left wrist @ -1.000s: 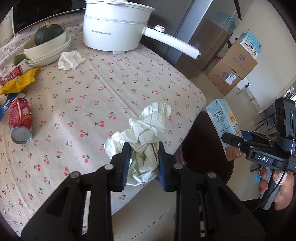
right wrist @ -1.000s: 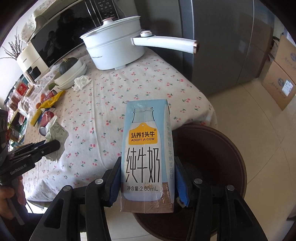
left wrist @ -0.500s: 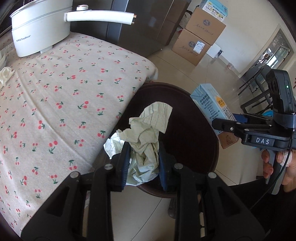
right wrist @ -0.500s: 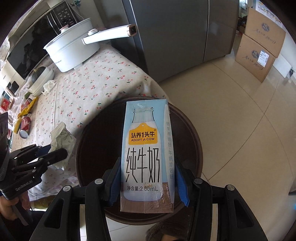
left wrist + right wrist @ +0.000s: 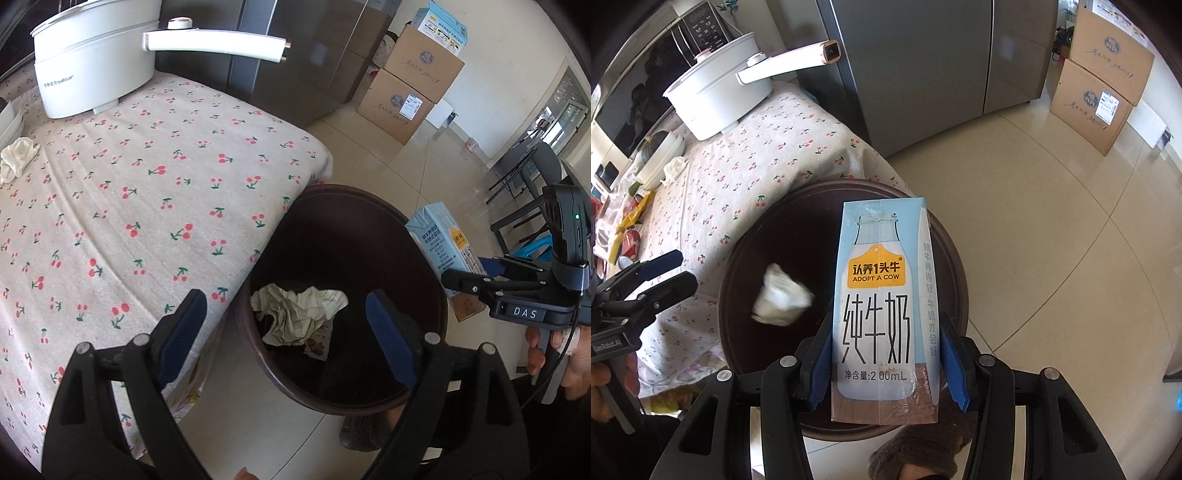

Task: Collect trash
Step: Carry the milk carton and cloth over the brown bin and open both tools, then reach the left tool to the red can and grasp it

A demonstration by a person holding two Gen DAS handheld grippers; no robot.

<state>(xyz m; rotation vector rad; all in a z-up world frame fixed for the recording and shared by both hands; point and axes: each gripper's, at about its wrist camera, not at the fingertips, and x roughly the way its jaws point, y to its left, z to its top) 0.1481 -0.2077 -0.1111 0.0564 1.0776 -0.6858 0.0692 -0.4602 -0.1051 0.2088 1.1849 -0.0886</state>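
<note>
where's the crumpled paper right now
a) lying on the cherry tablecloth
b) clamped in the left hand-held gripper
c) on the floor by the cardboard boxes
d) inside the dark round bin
d: the crumpled paper is down inside the dark round bin, below the left hand-held gripper, whose jaws are opening with nothing between them; the right hand-held gripper holds the milk carton.

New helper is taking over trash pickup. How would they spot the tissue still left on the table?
Start at the big white pot on the cherry-print table. Beside it sits a stack of white dishes, and the tissue lies on the cloth touching them. It is the only crumpled white scrap there; the other wad is in the bin.
</note>
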